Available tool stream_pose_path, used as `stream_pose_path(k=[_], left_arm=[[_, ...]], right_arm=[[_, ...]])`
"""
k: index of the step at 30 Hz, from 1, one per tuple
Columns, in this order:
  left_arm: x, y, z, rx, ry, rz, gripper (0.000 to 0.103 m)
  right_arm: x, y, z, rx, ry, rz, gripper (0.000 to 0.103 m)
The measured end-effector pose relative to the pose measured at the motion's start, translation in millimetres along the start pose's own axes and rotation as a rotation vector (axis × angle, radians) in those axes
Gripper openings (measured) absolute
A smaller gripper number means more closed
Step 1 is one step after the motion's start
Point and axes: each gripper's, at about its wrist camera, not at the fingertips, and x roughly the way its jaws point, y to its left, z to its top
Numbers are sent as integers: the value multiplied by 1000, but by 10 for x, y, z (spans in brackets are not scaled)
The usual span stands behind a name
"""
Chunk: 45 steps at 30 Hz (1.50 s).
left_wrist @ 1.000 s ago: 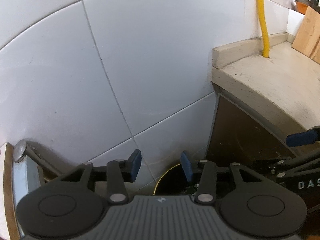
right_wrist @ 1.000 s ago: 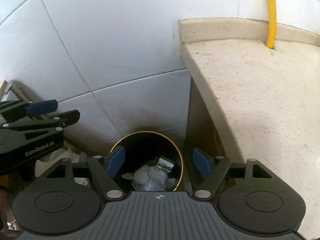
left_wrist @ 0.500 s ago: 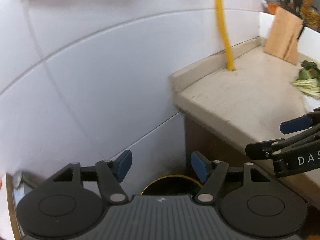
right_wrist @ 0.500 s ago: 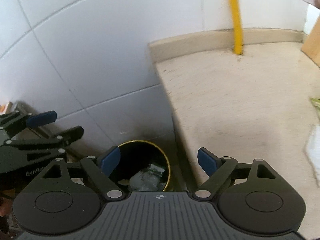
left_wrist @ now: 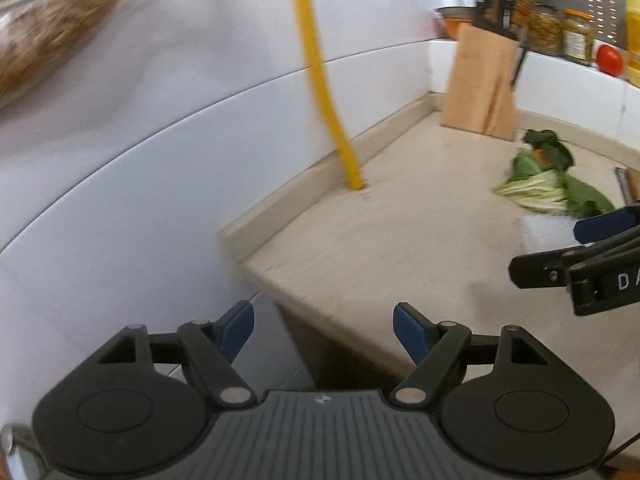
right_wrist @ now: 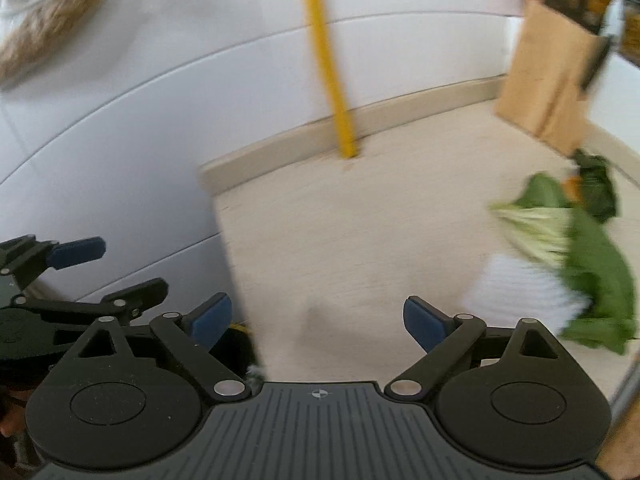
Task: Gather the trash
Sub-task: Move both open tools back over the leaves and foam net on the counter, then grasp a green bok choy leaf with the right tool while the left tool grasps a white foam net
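Leafy vegetable scraps [right_wrist: 576,248] were seen on the beige countertop [right_wrist: 360,240] at three o'clock, touching a white ribbed item [right_wrist: 520,292]. Left gripper [left_wrist: 323,330] and right gripper [right_wrist: 318,322] were opening, jaws apart, nothing between them.

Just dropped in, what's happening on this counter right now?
A person is holding a gripper in each hand over the end of the counter. The left gripper and the right gripper are both empty, their fingers opening with nothing between them. Ahead on the counter lie leafy vegetable scraps beside a white ribbed sheet, not yet picked up. A sliver of the bin shows below the counter's end.
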Motion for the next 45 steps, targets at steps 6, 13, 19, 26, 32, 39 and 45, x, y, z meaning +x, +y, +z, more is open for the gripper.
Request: stream_pose_path(k=[6, 13, 19, 26, 32, 39, 45], left_arm=[[66, -362, 211, 38, -3, -90, 72], [235, -844, 411, 93, 12, -199, 72], [354, -1195, 580, 141, 12, -263, 72], [464, -1415, 738, 145, 5, -315, 72], [535, -1439, 763, 116, 26, -340, 72], [582, -1517, 728, 140, 30, -406, 72], [669, -1741, 682, 239, 33, -470, 72]], right_arm=[[-214, -489, -66, 64, -43, -100, 96], [-569, -1124, -196, 142, -124, -305, 99], [-651, -1586, -381, 252, -103, -378, 99], [-644, -1767, -410, 244, -100, -382, 99], [-523, -1942, -262, 216, -112, -326, 99], [-198, -2075, -107, 178, -69, -263, 99], [-29, -2224, -97, 217, -41, -208, 99]])
